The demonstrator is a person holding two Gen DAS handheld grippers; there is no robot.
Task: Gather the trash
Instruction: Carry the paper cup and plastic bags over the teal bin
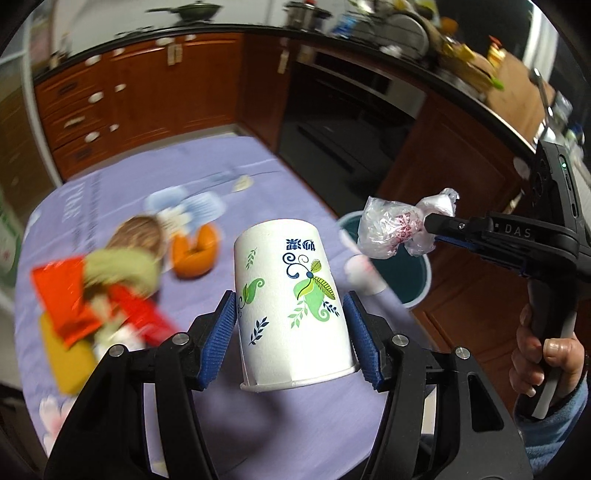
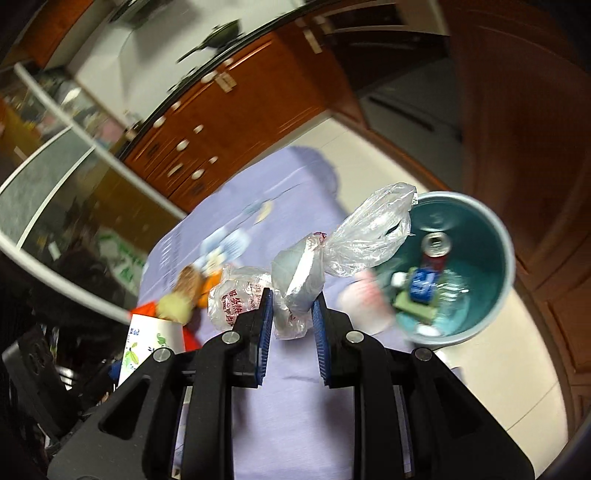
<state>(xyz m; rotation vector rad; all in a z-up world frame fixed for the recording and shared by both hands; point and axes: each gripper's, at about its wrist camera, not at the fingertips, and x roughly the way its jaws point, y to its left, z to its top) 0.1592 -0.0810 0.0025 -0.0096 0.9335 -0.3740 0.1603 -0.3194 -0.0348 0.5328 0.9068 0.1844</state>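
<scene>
bin (image 2: 495, 236): on floor beside desk (image 1: 303, 424), holds a can
cup (image 1: 291, 295): in left gripper (image 1: 291, 332), clamped at walls; light, thin, likely crushes
bag (image 2: 295, 284): pinched in right gripper (image 2: 293, 332) mid-body; soft, slippery

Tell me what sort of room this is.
Most likely a home kitchen: wooden cabinets under a dark countertop, a wok on the stove, and a table under a purple cloth.
</scene>
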